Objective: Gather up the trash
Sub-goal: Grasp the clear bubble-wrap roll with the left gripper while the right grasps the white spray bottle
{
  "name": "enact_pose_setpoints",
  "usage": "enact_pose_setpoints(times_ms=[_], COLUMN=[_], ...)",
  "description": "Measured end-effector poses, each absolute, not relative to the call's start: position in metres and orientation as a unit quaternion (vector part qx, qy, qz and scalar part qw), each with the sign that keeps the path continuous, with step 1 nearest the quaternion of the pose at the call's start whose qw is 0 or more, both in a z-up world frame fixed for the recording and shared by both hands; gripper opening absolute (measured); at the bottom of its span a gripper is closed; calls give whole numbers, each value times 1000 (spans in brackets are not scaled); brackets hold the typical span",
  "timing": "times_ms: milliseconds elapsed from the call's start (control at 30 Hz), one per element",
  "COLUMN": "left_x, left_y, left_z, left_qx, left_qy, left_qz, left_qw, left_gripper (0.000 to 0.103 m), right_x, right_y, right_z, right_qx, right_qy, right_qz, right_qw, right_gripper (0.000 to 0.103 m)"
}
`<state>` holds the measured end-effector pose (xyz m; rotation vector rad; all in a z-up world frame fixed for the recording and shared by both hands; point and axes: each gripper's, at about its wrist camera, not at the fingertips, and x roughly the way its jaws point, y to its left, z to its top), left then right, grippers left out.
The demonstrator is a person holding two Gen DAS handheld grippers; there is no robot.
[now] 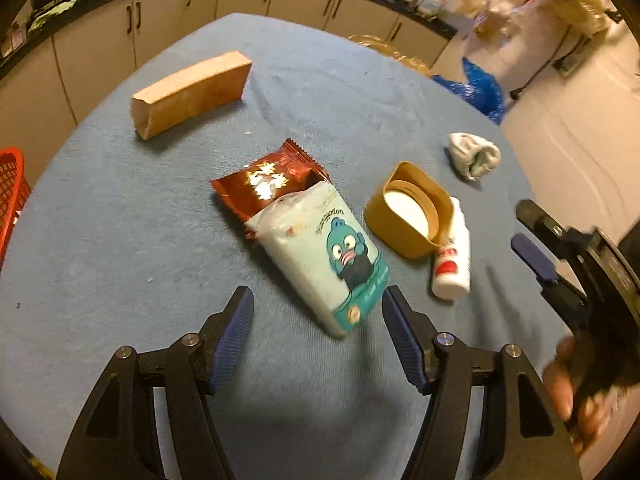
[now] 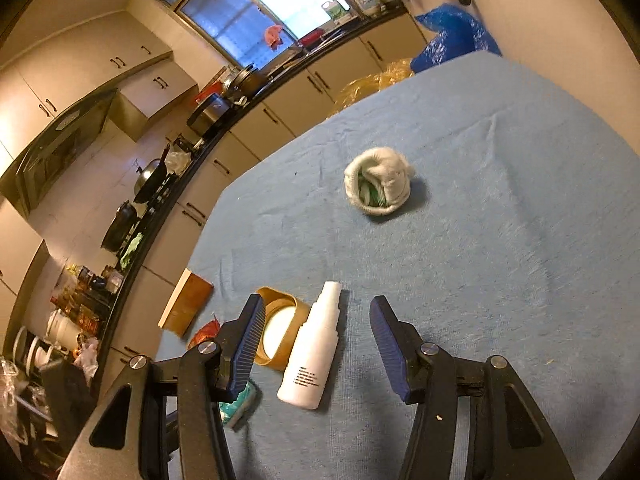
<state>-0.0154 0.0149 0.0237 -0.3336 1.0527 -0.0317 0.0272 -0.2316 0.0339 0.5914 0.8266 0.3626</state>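
Over the table's (image 1: 120, 240) middle | we're hovering left gripper (image 1: 318, 312) wide over tissue pack (image 1: 320, 256) | right gripper (image 2: 318, 332) gaping around white bottle (image 2: 312, 352), nothing grabbed

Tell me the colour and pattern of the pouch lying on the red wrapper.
The pouch is pale mint and white with a teal cartoon fish; the left wrist view shows it best.

Warm dim indoor light, a glaring window (image 2: 256, 12) ahead, my views bend at the edges and blur slightly.

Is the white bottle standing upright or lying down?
Lying down. The white bottle rests lengthwise on the blue tablecloth, neck pointing away, beside the tan lid.
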Motion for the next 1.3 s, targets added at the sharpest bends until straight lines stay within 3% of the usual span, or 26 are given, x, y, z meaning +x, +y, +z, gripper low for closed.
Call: enact_pose_setpoints(times_ms=[100,167,233,433,567,733,833,1300], left_x=[-2,4,8,3,-14,-32,-33,-30], left_y=[6,1,-3,-2,1,12,13,14], left_z=[18,16,16,21,33,44,47,43], left_qx=[-149,-143,-128,-111,-65,-34,-31,-39], left_qy=[499,491,482,446,398,338,317,322], left_qz=[-3,-3,-5,-36,-37,-27,-18,-35], left_qw=[854,859,867,887,914,940,948,945], left_gripper=[65,59,35,13,13,13,13,13], right_x=[27,27,27,28,27,26,27,28], right_y=[-230,-227,-222,-209,-193,-177,-177,-166], right_z=[32,32,30,22,19,12,7,4], right_qx=[285,278,269,231,186,130,119,34], right_qy=[396,397,403,426,436,451,458,443], right_qz=[188,190,190,191,188,179,166,102], right_qw=[853,854,854,854,860,865,865,890], right_gripper=[59,60,60,60,60,49,47,44])
